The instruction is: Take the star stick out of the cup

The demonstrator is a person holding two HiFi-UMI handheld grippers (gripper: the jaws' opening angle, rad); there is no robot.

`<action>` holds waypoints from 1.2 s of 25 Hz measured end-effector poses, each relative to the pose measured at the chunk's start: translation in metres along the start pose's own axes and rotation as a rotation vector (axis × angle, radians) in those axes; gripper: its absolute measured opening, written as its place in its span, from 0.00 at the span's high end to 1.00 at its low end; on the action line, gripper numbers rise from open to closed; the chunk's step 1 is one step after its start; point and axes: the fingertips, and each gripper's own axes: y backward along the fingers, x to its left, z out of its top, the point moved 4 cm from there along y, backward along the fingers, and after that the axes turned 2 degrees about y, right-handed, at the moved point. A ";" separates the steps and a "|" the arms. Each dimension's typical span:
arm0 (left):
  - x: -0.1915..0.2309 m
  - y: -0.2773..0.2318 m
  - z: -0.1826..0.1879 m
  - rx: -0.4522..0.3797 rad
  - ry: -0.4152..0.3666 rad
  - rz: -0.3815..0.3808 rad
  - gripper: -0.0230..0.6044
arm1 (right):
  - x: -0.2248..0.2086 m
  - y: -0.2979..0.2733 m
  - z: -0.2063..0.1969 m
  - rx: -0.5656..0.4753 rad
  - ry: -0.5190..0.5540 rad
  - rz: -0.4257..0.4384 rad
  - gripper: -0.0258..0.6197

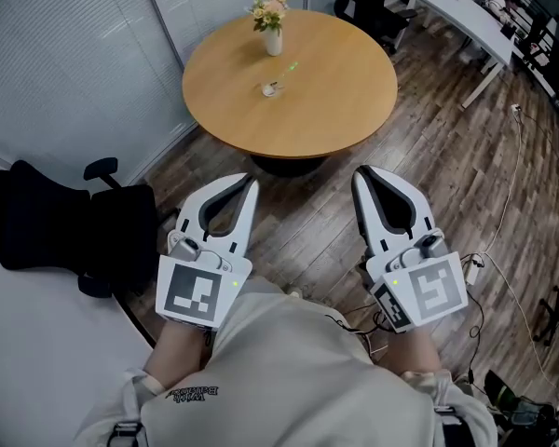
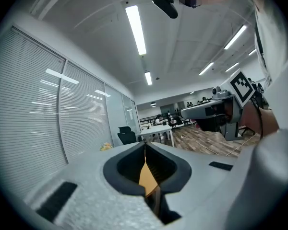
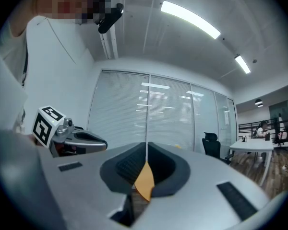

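Fingers of left gripper (image 1: pixel 252 182) and right gripper (image 1: pixel 361 174) clenched, empty
Both hang over the wood floor (image 1: pixel 447 156), short of the round worktop (image 1: pixel 335 101) with flower vase (image 1: pixel 273 40) and small cup (image 1: pixel 272 88)

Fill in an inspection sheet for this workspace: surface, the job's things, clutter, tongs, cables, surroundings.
Surface: round wooden table standing on a wood-plank floor.
Job's things: small clear cup near the table's middle; too small to tell whether the star stick is in it.
Clutter: vase of flowers near the far edge; small green speck between vase and cup, not identifiable.
Tongs: left tongs and right tongs both shut with nothing between them, held short of the table.
Cables: white cable trailing over the floor at right.
Surroundings: black office chair at left, white desk at far right, blinds behind.
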 end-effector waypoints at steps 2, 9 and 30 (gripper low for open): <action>-0.005 -0.001 0.001 0.002 -0.004 0.003 0.93 | -0.003 0.002 -0.003 -0.001 -0.002 0.002 0.91; -0.008 -0.007 -0.001 0.013 -0.016 0.014 0.93 | -0.011 -0.002 -0.011 -0.005 -0.003 0.016 0.91; 0.067 -0.080 -0.027 0.009 -0.011 -0.050 0.93 | -0.034 -0.103 -0.031 0.033 -0.005 -0.010 0.91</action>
